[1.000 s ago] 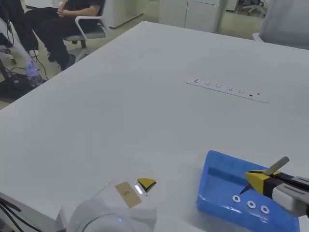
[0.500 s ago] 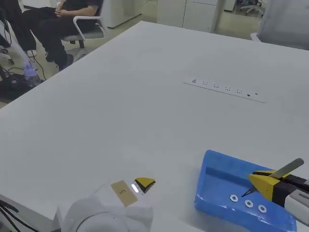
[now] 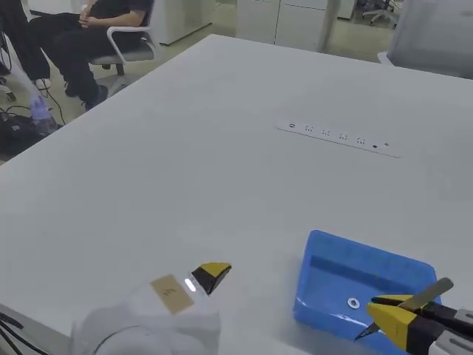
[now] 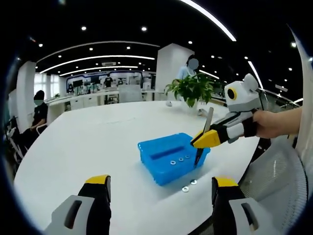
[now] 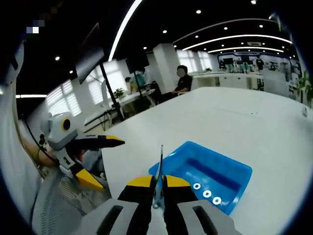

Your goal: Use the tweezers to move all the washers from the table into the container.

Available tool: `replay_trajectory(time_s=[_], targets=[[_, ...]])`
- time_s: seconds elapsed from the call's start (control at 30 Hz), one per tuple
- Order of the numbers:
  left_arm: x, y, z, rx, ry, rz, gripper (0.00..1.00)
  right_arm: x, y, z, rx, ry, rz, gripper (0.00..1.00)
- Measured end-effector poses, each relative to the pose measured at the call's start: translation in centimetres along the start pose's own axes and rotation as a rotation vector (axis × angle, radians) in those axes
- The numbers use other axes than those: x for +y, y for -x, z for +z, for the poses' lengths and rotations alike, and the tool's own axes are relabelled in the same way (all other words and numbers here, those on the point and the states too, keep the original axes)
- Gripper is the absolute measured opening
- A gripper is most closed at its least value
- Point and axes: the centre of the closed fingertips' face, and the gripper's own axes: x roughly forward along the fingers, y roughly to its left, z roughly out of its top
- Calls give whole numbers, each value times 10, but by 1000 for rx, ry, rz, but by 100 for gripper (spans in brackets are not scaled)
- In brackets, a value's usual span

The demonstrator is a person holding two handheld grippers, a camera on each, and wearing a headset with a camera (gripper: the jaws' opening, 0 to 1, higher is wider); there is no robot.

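**Right hand-held gripper (image 5: 159,185) clamped on tweezers (image 5: 161,161)**

The tweezers' tips point down at the rim of the blue container (image 4: 159,172). The left hand-held gripper (image 4: 161,182) faces the container, jaws apart and empty. Several washers (image 4: 179,159) lie in a row inside the container. Two loose washers (image 4: 190,185) lie on the white counter (image 4: 98,142), just beside the container.

washers (image 4: 180,158): 3 in container (image 4: 168,174); 2 on table (image 4: 88,147); tweezers (image 4: 209,119): 1

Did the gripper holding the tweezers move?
Yes. Against the blue container, the right gripper drew back: the tip of its tweezers went from the middle to the near rim.
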Motion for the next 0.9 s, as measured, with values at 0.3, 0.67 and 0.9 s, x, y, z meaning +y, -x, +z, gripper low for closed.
replay_trajectory(time_s=[0.3,0.67,0.9], targets=[[-2,1,6,-36,17,-13,92,-2,-8,-27,54,-14,0,4],[-4,0,7,-41,31,-22,94,-5,-13,-42,85,22,0,4],[-4,0,6,-37,28,-24,93,-7,-13,-47,101,48,-10,4]])
